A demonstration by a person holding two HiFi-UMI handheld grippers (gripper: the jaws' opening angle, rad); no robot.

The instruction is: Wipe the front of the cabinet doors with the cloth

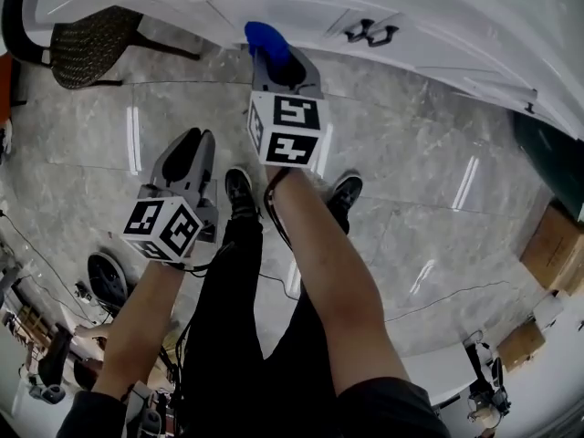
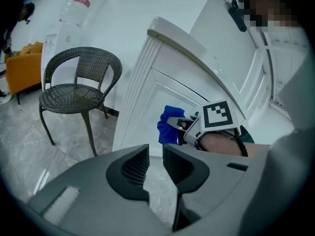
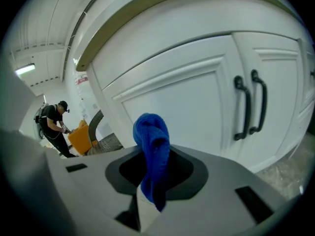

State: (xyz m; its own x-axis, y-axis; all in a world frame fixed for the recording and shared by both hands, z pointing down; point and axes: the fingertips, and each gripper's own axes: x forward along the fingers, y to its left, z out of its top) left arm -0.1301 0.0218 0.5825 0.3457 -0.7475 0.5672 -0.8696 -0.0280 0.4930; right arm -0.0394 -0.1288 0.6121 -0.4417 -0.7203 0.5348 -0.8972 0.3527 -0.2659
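The white cabinet (image 3: 187, 102) fills the right gripper view, with its panelled doors shut and upright. In the head view it runs along the top, above a glossy marble floor (image 1: 411, 217). A wicker chair (image 2: 78, 90) stands off to the cabinet's left, well apart from the work.

The right gripper (image 1: 276, 60) is held forward, close to a door. The left gripper (image 2: 155, 156) hangs lower and further back, its jaws only a narrow gap apart with nothing between them.

The right jaws are closed on the blue cloth (image 3: 152, 141). It is pinched at a bunched fold, with a rounded wad standing out past the tips and a tail drooping below.

The cloth looks soft, light and limp, so it probably needs a firm pinch well down the fold, leaving enough wad proud to press flat on the panel. The paired black handles (image 3: 251, 107) sit to the wad's right and could snag it.
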